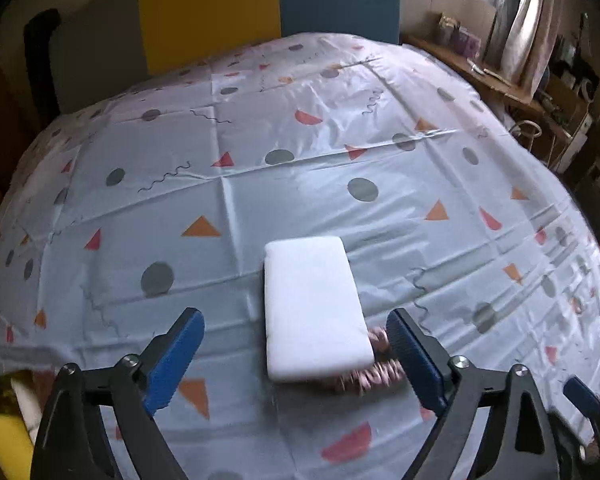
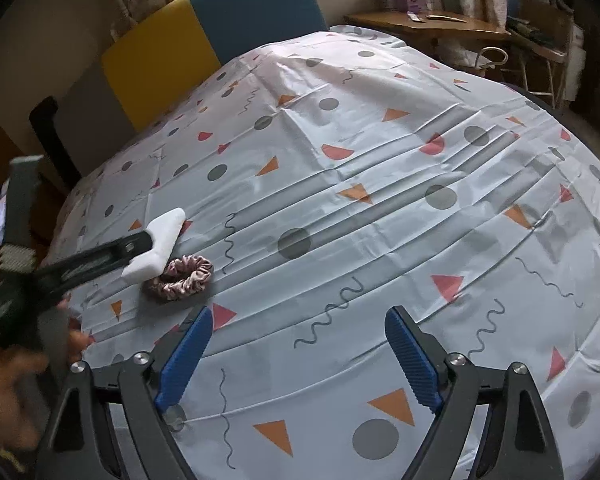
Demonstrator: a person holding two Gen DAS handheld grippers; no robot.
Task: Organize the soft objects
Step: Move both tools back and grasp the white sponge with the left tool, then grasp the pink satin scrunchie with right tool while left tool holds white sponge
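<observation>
Showing only in the right view, the pink scrunchie (image 2: 180,278) lies whole under the sponge (image 2: 156,246)

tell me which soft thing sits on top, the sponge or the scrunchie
The white sponge: its near end rests on the pink scrunchie, which lies flat on the tablecloth.

Left claw (image 1: 296,360): black arms with blue ribbed pads, spread wide, lower centre of its own view, angled steeply downward. Right claw (image 2: 300,360): same build, pads wide apart with nothing between them. A hand (image 2: 4,392) is visible at lower left of the right view.
</observation>
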